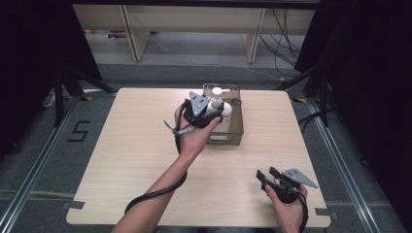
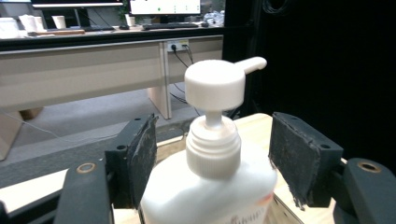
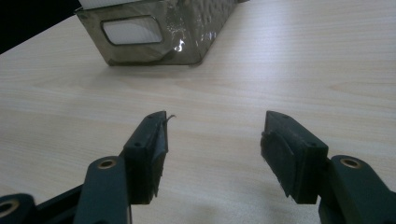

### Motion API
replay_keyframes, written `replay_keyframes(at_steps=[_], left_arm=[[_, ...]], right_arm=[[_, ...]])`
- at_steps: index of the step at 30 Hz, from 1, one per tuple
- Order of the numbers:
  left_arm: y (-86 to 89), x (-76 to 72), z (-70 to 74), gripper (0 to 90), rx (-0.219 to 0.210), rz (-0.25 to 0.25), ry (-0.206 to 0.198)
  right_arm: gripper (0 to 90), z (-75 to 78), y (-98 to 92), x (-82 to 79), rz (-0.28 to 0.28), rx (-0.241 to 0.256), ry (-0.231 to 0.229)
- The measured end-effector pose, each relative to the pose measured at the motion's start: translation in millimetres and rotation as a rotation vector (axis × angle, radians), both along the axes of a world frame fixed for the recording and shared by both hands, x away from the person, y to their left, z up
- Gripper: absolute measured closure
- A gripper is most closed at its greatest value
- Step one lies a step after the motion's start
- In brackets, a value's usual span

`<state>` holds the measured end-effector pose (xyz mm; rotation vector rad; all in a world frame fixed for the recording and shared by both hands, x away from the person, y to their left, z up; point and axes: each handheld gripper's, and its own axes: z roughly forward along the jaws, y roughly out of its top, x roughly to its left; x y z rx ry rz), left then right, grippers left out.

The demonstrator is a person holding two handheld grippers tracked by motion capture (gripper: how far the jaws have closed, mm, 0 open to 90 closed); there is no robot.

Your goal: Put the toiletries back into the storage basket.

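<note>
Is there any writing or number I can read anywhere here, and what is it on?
"5": black marking on the grey floor, left of the table.
Reddish print on the white pump bottle between the left gripper jaws: cut off and too blurred to read.
Screens on the far desk: too small to read.

Bin (image 1: 233, 127) sits on desk (image 1: 145, 160), far side, approx centre. Pump bottle (image 1: 216, 108) at bin's left part, between left tongs (image 1: 214, 116) pads. Right tongs (image 1: 265, 178) near desk's front-right corner, well apart from bin.
</note>
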<state>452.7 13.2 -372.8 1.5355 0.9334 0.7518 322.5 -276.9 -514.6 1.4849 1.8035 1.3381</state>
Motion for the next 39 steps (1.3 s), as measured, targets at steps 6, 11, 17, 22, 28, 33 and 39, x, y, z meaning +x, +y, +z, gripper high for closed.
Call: replay_keyframes(at_steps=[6,11,17,22,28,33,39], left_arm=[[17.9,-9.5,-5.2,32.1,-0.008,-0.025,0.018],[37.4,-18.4,-7.4,32.2,-0.001,-0.032,0.012],[64.7,-28.1,-16.9,32.0,0.018,-0.030,0.025],[83.1,-36.3,-24.5,32.0,0.030,-0.013,0.015],[102.8,-48.4,-36.0,31.7,0.057,-0.003,0.010],[117.6,-54.4,-45.3,31.7,0.074,0.012,0.008],[138.0,-66.2,-63.3,32.2,0.082,0.039,0.015]], right_arm=[[41.5,-0.4,0.3,0.2,0.000,-0.001,-0.003],[41.5,-1.2,0.3,0.9,0.001,-0.007,-0.012],[41.5,-1.2,0.4,1.1,0.001,-0.011,-0.011],[41.5,-1.0,0.8,0.8,-0.003,-0.010,-0.006],[41.5,-1.3,0.4,1.1,0.000,-0.008,-0.012],[41.5,-0.7,3.6,-0.5,-0.016,0.023,0.016],[41.6,-1.0,3.6,-0.3,-0.016,0.025,0.013]])
